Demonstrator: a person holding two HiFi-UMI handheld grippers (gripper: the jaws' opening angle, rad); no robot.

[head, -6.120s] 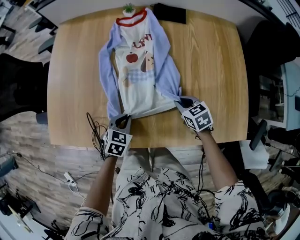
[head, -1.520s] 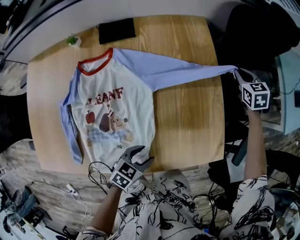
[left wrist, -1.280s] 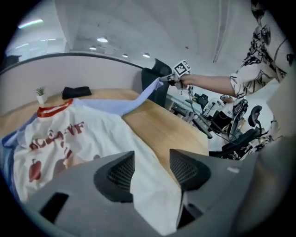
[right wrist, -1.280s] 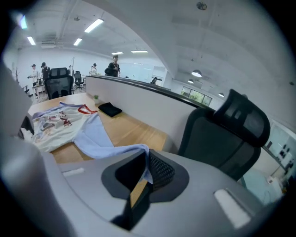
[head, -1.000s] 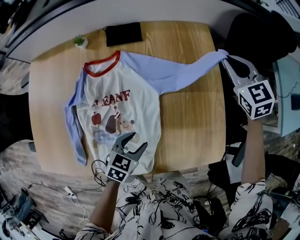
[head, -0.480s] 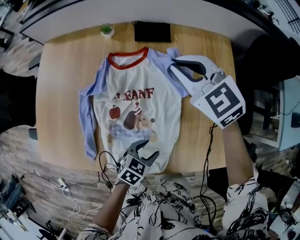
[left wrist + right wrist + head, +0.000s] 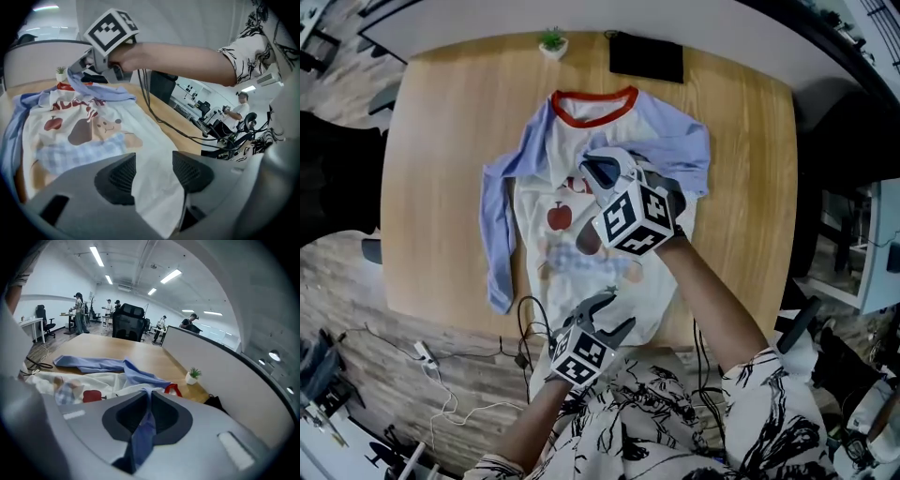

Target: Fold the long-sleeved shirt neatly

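Note:
The long-sleeved shirt (image 7: 572, 258) lies face up on the wooden table (image 7: 441, 141): white body with an apple and dog print, red collar (image 7: 595, 108), light blue sleeves. My right gripper (image 7: 589, 171) is over the chest, shut on the cuff of the right sleeve (image 7: 675, 155), which now doubles back across the shirt. In the right gripper view the blue cuff (image 7: 143, 432) is pinched between the pads of the right gripper (image 7: 149, 401). My left gripper (image 7: 607, 314) sits at the hem, open. White hem cloth (image 7: 154, 187) lies loose in the gap between the jaws of the left gripper (image 7: 152, 171). The left sleeve (image 7: 497, 234) lies along the shirt's side.
A small potted plant (image 7: 552, 41) and a flat black object (image 7: 647, 58) stand at the table's far edge. Black cables (image 7: 525, 328) hang at the near edge beside my left gripper. Office chairs and people are far behind the table.
My right gripper has swung from beyond the table's right edge to over the shirt's chest, carrying the sleeve cuff and folding the sleeve inward. The left gripper has shifted slightly along the hem.

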